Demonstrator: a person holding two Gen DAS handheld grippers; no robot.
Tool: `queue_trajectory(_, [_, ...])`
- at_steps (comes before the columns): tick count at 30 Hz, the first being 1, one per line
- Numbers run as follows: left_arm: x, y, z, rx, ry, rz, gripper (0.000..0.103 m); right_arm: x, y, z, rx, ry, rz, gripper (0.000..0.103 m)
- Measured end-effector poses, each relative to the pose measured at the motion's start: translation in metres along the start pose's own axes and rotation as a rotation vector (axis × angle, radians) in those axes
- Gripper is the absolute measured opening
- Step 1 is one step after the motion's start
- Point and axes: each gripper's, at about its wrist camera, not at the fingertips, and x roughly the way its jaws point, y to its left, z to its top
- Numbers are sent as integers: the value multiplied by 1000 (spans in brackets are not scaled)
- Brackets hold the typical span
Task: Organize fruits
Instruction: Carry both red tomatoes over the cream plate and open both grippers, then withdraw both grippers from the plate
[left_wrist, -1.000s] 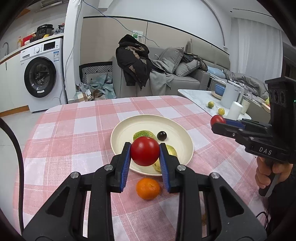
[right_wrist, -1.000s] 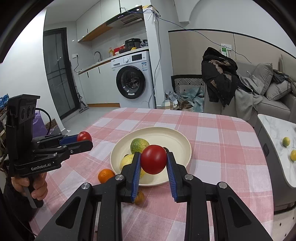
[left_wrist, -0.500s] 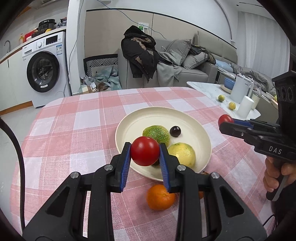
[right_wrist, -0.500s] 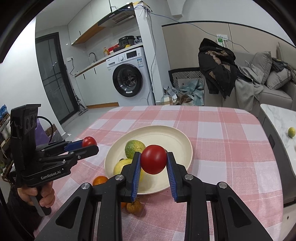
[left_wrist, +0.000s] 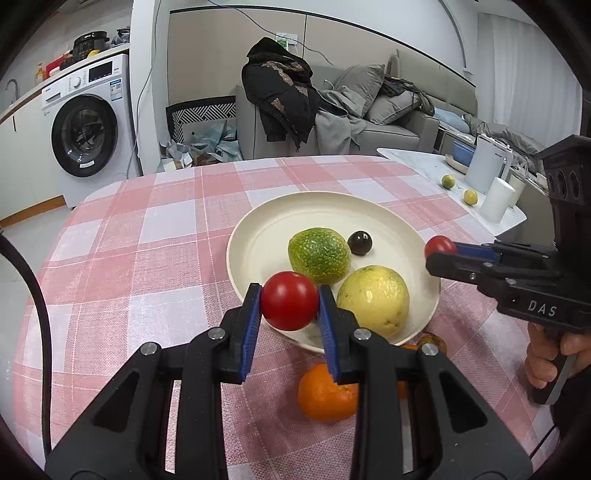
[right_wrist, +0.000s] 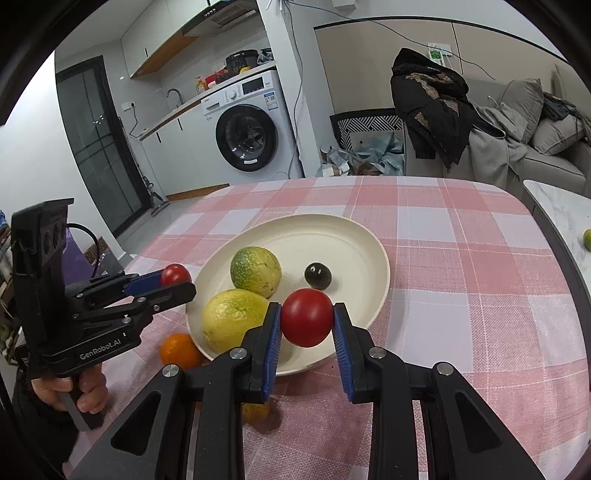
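My left gripper (left_wrist: 290, 314) is shut on a red tomato (left_wrist: 290, 305), held above the near rim of the cream plate (left_wrist: 258, 236). My right gripper (right_wrist: 306, 326) is shut on a second red tomato (right_wrist: 307, 316), above the plate's (right_wrist: 354, 236) near rim. On the plate lie a green fruit (left_wrist: 319, 255), a yellow fruit (left_wrist: 373, 298) and a small dark fruit (left_wrist: 360, 242). An orange (left_wrist: 325, 393) lies on the cloth just off the plate, and also shows in the right wrist view (right_wrist: 181, 350). Each gripper appears in the other's view (left_wrist: 441, 251) (right_wrist: 173, 277).
The table has a pink checked cloth (left_wrist: 147, 258). A small yellowish fruit (right_wrist: 255, 411) lies on the cloth under my right gripper. A side table (left_wrist: 461, 184) with cups and two small fruits stands at the right. A washing machine (left_wrist: 85, 133) and sofa (left_wrist: 388, 122) stand behind.
Both grippers have moved in closer over the plate with their tomatoes still held. The plate and fruits on it look larger and nearer now.
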Motion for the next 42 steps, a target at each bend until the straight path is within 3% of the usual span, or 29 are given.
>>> queue_trajectory(12, [3,-3,-1,0,-3,-3,27,7,2,-1,-9,11,-16,28])
queue_trajectory(19, [4,-6,-2,3,-11,-16,27,0,4,-1,-23,-35,-54,45])
queue_trajectory(24, [2,-7,-2,3,-23,-17,27,-2,5,0,-32,-39,-55,51])
queue_trajectory(28, [0,-7,-2,2,-24,-14,27,-3,6,-1,-37,-45,-57,65])
queue_trajectory(31, [-2,-7,-2,3,-25,-12,29,-4,7,-1,-44,-51,-61,67])
queue_trajectory(34, [-8,-6,-3,3,-42,-7,44,-6,8,-1,-52,-54,-65,76])
queue_trajectory(36, [-15,-6,-4,6,-59,9,65,-8,9,-2,-58,-57,-68,83])
queue_trajectory(38, [-23,-4,-6,1,-80,27,77,-9,9,-3,-67,-53,-77,90])
queue_trajectory(42, [-36,-4,-10,4,-92,27,82,-13,12,-7,-87,-28,-64,101])
